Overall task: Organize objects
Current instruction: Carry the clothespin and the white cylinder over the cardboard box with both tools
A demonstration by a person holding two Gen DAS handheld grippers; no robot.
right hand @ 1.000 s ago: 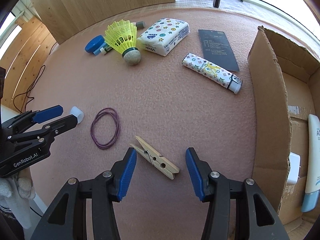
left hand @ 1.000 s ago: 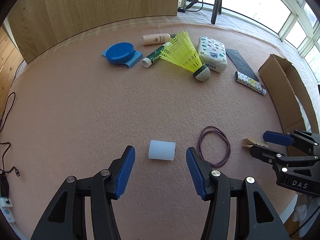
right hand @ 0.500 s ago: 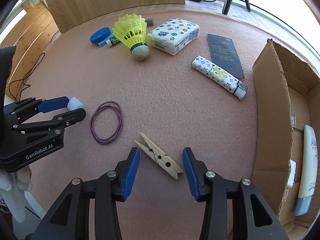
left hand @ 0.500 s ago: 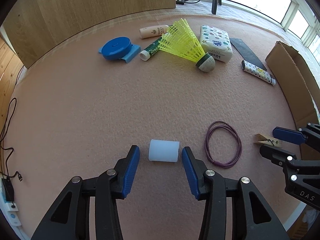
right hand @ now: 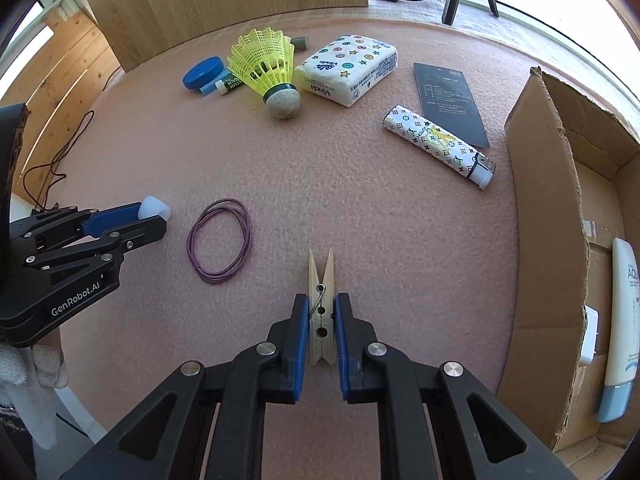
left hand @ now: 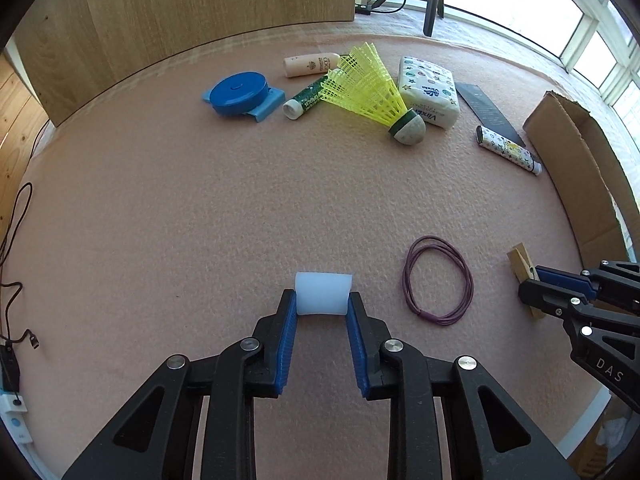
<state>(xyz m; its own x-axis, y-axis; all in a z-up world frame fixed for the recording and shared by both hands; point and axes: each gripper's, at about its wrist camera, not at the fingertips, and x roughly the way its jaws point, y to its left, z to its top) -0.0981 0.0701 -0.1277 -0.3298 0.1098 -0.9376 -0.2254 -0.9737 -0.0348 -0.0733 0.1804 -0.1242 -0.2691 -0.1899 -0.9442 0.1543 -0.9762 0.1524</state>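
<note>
My left gripper [left hand: 322, 304] is shut on a small white cylinder [left hand: 323, 291] on the pink felt; the cylinder also shows in the right wrist view [right hand: 154, 208]. My right gripper [right hand: 321, 308] is shut on a wooden clothespin [right hand: 321, 296], whose tip shows in the left wrist view [left hand: 520, 258]. A purple rubber band [right hand: 220, 240] lies between the two grippers. An open cardboard box [right hand: 540, 184] stands at the right with a sunscreen tube [right hand: 622, 320] inside.
Farther back lie a yellow shuttlecock [left hand: 368, 88], a tissue pack [left hand: 430, 90], a patterned lighter [right hand: 438, 144], a black card [right hand: 448, 100], a blue tape measure [left hand: 240, 94], a green-labelled tube [left hand: 306, 98] and a beige bottle [left hand: 310, 65]. Wooden panels stand behind.
Both grippers have closed: the left on the white cylinder, the right on the clothespin, which now lies straight between the fingers.
</note>
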